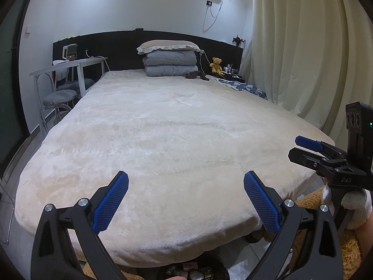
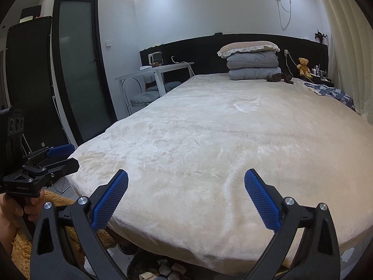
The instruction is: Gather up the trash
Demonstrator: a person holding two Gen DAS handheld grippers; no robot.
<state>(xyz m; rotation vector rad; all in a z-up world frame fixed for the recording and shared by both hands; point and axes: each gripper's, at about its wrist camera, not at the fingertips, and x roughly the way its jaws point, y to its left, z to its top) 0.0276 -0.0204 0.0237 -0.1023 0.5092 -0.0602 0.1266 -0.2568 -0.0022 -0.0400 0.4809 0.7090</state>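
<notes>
Below, at the frame's bottom edge, a bin (image 1: 193, 269) holds trash (image 2: 167, 268); left gripper (image 1: 186, 182) and right gripper (image 2: 186, 179) gape wide, empty, over the bed (image 1: 163, 128).

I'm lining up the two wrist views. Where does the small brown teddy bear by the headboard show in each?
Left wrist view: small brown teddy bear sits right of centre, upper half, right of the folded grey quilts.
Right wrist view: it sits far right, upper third, again right of the quilts.
Shared landmark: the frilled pillow atop the quilts.
</notes>
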